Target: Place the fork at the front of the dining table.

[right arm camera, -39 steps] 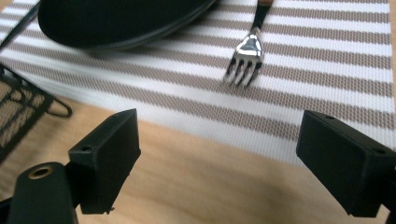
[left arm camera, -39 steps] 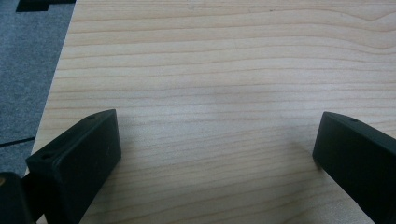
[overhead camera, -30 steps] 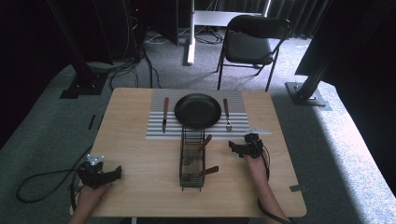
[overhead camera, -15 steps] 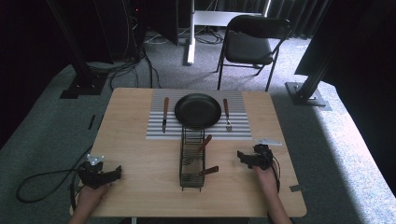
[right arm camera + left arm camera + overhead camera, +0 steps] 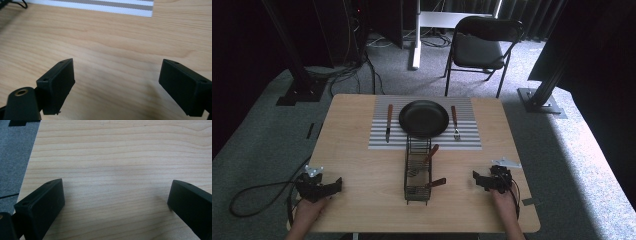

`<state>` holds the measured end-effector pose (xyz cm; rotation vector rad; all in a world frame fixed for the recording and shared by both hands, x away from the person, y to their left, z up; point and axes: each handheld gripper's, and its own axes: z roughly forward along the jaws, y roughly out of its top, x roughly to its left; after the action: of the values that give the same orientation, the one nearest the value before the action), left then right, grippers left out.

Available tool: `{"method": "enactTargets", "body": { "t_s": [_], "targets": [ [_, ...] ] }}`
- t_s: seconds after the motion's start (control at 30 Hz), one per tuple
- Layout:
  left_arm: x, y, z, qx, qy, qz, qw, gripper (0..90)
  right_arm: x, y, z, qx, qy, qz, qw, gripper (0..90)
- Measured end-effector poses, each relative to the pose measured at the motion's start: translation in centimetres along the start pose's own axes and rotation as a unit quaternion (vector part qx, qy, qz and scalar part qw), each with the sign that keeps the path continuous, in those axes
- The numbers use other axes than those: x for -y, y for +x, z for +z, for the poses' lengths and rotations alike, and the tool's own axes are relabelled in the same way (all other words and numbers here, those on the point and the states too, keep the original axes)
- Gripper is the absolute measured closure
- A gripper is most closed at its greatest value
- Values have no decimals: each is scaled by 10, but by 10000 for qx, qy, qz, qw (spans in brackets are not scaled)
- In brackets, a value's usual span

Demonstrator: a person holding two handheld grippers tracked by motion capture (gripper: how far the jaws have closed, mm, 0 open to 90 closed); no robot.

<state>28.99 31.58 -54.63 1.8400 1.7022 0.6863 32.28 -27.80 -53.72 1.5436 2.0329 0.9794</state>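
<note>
A black wire cutlery basket (image 5: 417, 172) stands mid-table with two wooden-handled utensils (image 5: 430, 152) in it. Behind it, a striped placemat (image 5: 379, 141) carries a black plate (image 5: 424, 118), a knife (image 5: 388, 122) on the plate's left and a fork (image 5: 454, 122) on its right. My left gripper (image 5: 335, 184) rests near the front left corner, open, jaws pointing right. In the left gripper view it (image 5: 116, 192) has bare wood between its jaws. My right gripper (image 5: 477, 179) rests at the front right, open, jaws pointing left toward the basket. In its own view the right gripper (image 5: 117, 75) holds nothing.
The wooden table (image 5: 362, 170) has bare stretches on both sides of the basket. A cable (image 5: 257, 195) trails off the left edge from the left gripper. A black chair (image 5: 479, 47) stands on the floor beyond the table. The placemat's edge (image 5: 100, 6) shows far off in the right gripper view.
My right gripper has drawn back from beside the basket's far end toward the front right of the table. The left gripper has stayed still.
</note>
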Motion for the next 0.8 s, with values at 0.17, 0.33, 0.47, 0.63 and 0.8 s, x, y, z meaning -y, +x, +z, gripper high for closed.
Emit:
{"method": "enactTargets", "body": {
  "t_s": [0.17,0.33,0.47,0.63,0.8],
  "targets": [
    [0,0,0,-1,6,1,10000,8,11,-8,-8,166,61,21,9998,125],
    [0,0,0,-2,5,3,10000,8,22,-18,-15,230,2,264,9994,125],
    [0,0,0,-2,4,2,10000,8,30,-25,-20,388,-7,365,9986,125],
    [0,0,0,-10,6,-9,10000,8,37,-30,-27,538,-72,385,9978,125],
    [0,-2,0,-61,16,-63,10000,8,39,-31,-29,630,-94,333,9974,125]
  ]
}}
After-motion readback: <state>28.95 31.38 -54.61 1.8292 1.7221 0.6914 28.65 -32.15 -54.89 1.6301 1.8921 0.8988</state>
